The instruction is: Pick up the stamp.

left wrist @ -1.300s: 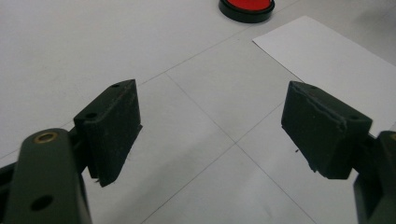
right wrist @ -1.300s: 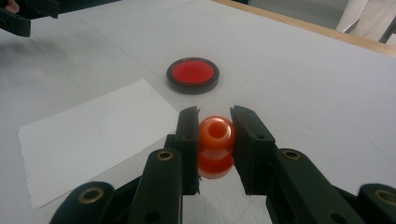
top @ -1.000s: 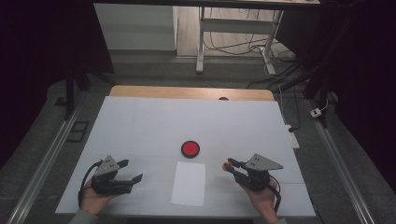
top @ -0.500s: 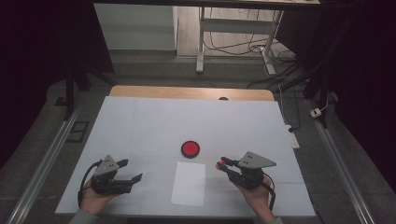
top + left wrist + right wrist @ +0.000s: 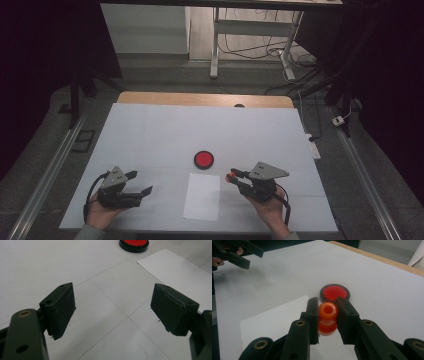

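My right gripper [image 5: 231,176] [image 5: 327,307] is shut on a small orange-red spool-shaped piece [image 5: 327,326] [image 5: 229,177], held just above the table. Straight beyond its jaws lies a red disc with a black rim [image 5: 334,292] [image 5: 203,159]. A white sheet of paper [image 5: 202,196] [image 5: 274,317] lies flat between the two hands, its right edge close to the held piece. My left gripper [image 5: 140,182] [image 5: 116,302] rests low at the front left, open, with bare table between its pads [image 5: 61,308]. The left gripper view has the red disc [image 5: 133,243] at the top edge and the paper [image 5: 180,272] at the right.
The table top [image 5: 165,130] is covered in white, with a wooden strip [image 5: 200,98] along its far edge. A white power strip [image 5: 312,145] lies off the right side. Metal rails run along both sides. The left gripper [image 5: 255,259] shows far off in the right gripper view.
My right gripper has drifted a little to the left with the orange-red piece, closer to the paper's edge. The left gripper has kept still.
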{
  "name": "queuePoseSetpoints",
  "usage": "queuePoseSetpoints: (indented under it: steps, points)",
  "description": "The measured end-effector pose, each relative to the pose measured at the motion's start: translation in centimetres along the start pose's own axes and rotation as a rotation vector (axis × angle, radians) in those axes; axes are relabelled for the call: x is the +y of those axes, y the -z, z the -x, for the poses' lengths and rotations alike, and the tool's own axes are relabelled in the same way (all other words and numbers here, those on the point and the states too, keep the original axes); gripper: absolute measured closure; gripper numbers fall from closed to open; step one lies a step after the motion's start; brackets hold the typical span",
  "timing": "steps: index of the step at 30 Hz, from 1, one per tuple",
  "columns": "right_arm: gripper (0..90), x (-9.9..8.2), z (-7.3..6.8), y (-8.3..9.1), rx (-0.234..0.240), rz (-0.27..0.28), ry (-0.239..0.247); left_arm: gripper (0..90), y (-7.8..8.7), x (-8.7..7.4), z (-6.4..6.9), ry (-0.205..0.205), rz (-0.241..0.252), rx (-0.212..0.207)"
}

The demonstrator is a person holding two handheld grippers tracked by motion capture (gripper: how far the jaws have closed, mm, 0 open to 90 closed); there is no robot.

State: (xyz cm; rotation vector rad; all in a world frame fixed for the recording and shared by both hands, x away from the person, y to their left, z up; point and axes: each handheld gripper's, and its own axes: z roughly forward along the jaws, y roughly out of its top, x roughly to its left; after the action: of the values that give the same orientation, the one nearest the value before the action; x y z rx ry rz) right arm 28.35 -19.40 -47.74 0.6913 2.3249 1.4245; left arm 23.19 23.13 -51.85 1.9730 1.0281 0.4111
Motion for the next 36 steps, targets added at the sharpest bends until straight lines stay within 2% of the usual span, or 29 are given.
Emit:
queuePoseSetpoints:
  steps: [36]
  points:
    - [71.7,0.8,-1.7,-2.1,0.051,-0.014,0.041,20.1,-0.2,0.0,0.1,-0.003,-0.008,0.002]
